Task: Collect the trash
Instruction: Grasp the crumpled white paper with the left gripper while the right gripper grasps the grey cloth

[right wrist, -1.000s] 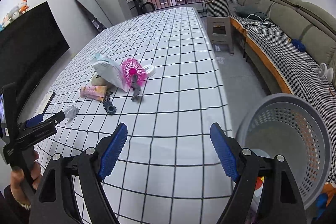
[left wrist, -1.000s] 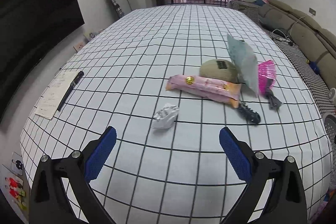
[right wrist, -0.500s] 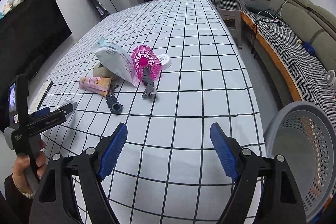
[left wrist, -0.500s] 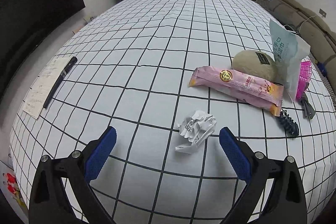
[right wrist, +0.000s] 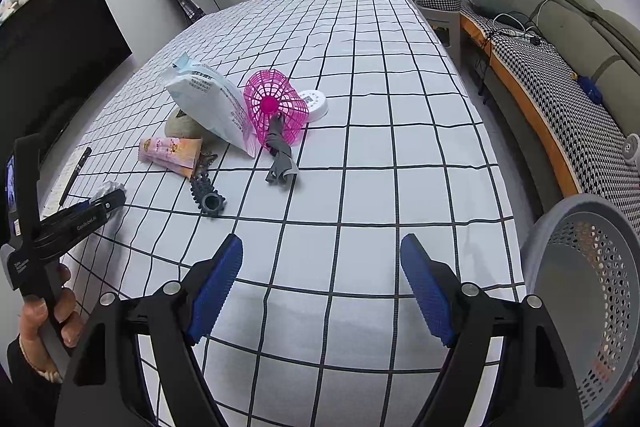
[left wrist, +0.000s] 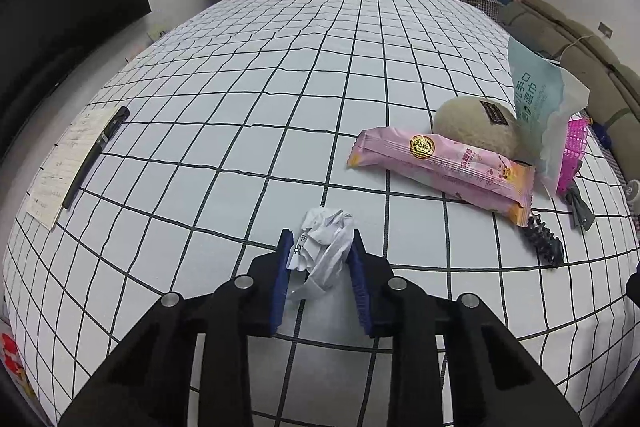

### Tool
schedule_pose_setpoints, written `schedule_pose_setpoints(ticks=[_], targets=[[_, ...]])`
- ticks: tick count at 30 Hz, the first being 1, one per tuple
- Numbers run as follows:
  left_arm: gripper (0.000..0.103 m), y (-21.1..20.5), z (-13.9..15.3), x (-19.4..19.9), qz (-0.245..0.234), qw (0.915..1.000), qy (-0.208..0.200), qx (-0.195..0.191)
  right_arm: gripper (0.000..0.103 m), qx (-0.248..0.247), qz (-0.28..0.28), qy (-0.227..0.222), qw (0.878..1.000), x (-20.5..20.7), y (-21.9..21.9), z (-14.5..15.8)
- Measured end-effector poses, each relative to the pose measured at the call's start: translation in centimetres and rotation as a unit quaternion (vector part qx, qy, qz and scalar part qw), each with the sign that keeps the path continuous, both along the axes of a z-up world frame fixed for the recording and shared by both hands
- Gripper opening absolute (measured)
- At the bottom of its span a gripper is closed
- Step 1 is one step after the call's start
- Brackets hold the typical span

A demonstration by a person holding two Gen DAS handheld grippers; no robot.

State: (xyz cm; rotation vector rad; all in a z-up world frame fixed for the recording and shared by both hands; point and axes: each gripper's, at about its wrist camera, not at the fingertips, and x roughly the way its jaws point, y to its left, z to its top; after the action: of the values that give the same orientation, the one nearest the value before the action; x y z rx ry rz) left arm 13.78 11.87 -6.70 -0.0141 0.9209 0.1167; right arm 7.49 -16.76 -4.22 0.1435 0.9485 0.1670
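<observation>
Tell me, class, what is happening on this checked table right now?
A person is clearing trash with two handheld grippers. The left gripper has closed on the crumpled paper at the near edge of the table. The right gripper hangs open over bare cloth, holding nothing. A grey perforated basket stands beside the table, and a pink snack wrapper lies uncollected.

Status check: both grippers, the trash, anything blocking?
Left gripper shut on crumpled paper, at table level. Right gripper open, empty, over the checked table. Grey basket off table's right edge; nothing blocking.
</observation>
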Motion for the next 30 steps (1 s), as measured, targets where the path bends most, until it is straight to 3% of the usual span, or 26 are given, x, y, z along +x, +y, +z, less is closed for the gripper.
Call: schedule_pose_setpoints(ticks=[8, 19, 22, 27, 29, 30], targets=[[0.028, -0.8, 1.2, -0.7, -0.011, 0.9993, -0.031, 0.018, 0.078, -0.013, 0.013, 0.0, 1.0, 2.1, 1.3, -0.2], [0.028, -0.9, 1.4, -0.8, -0.018, 0.9992, -0.034, 0.012, 0.077, -0.054, 0.021, 0.012, 0.998, 7.1, 3.6, -1.3], [0.028, -0.7, 1.3, -0.8, -0.02, 0.9991, -0.034, 0.013, 0.063, -0.061, 0.024, 0.019, 0.998, 7.9, 3.9, -1.7], [0.028, -1.1, 1.3, -0.9, -0.024, 0.9989, -0.036, 0.016, 0.05, -0.071, 0.033, 0.019, 0.997, 8.4, 4.4, -2.1], [0.028, -1.2, 1.3, -0.9, -0.028, 0.9989, -0.035, 0.016, 0.04, -0.076, 0.038, 0.017, 0.996, 8.5, 4.8, -2.0], [0.028, -1.3, 1.3, -0.9, -0.029, 0.9988, -0.035, 0.016, 0.031, -0.081, 0.042, 0.015, 0.996, 8.5, 5.1, -2.0]])
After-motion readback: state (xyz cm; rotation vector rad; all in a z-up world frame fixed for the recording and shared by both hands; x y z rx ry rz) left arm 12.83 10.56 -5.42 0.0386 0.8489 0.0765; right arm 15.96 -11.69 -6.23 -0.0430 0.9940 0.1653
